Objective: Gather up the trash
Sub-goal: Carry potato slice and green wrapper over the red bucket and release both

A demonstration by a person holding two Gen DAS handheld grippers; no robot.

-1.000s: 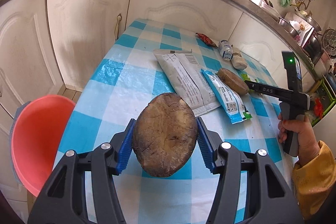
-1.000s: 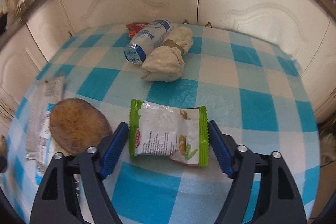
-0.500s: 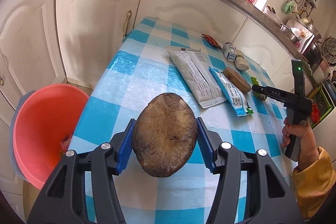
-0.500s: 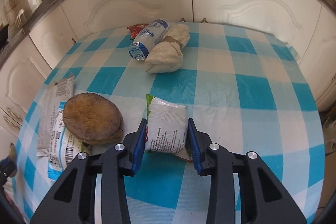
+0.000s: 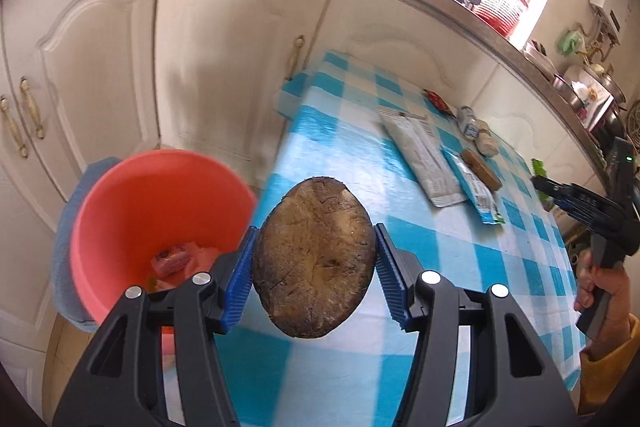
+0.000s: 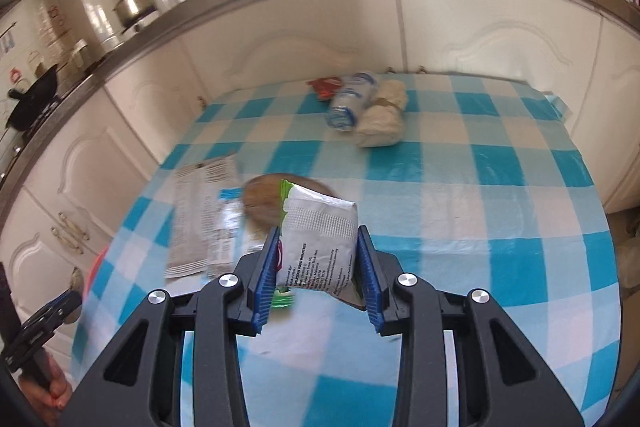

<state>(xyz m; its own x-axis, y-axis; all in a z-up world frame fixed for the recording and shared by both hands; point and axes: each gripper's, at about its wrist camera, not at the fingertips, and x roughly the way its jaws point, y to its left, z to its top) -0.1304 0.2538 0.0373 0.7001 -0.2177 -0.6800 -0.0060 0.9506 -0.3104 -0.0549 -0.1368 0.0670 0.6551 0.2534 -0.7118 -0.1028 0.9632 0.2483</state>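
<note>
Since a second ago we have swung the left claw [image 5: 315, 263] off the worktop [image 5: 360, 155] toward the bin [image 5: 132, 203], and the right claw [image 6: 318, 267] has just been closing on the packet [image 6: 320, 243] and has lifted it clear of the cloth.

Our left claw is clenched on the brown disc [image 5: 314, 259], both blue pads pressed to its edges. It hangs over the worktop's corner, just beside the bin's rim and not yet above the opening. Our right claw grips the green-and-white packet across its width, crumpling it a little; the packet hangs above the worktop in front of a second disc [image 6: 260, 199].

To do this step well, we judge that the left claw should go further over the bin before it lets go, so the disc drops in and does not strike the rim. The right claw should keep its squeeze firm, since the thin packet could slip.

Our left view shows the bin with some wrappers already at its bottom, and the right claw out to the side in a hand [image 5: 600, 291]. Only our right view shows the packet's grip plainly, plus the bottle [image 6: 352, 99] and the pale lump [image 6: 380, 123] touching it, near the worktop's far edge.
</note>
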